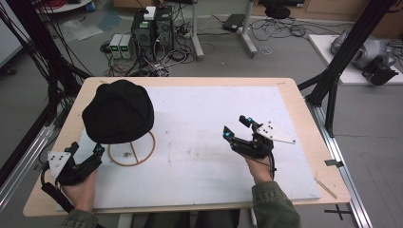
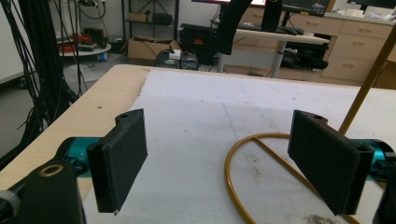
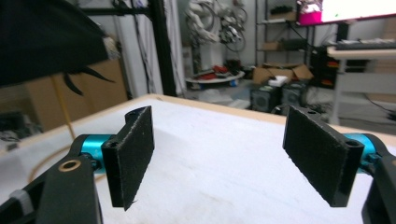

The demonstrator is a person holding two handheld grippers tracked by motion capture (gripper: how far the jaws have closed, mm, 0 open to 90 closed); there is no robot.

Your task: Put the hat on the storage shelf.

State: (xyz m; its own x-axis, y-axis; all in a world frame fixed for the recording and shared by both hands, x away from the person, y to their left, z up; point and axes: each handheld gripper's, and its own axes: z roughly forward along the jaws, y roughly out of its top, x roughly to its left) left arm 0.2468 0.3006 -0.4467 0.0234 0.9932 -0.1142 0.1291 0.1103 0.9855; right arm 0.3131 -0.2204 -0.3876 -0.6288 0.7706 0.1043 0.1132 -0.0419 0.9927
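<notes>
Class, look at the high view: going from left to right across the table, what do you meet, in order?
Left tool → black hat on its ring stand → right tool.

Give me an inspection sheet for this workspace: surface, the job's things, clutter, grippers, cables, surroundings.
Surface: wooden table with a white board on top; faint smudges mid-board.
Job's things: black hat sits on a golden wire stand with a ring base, at the board's left.
Clutter: small dark debris inside the ring base; a thin stick at the table's right edge.
Grippers: left gripper open, next to the stand's ring, nothing between its jaws; right gripper open, over bare board.
Cables: a black cable trails from each gripper; tangled leads on the floor beyond the table.
Surroundings: computer towers, desk legs, black frame posts.
</notes>
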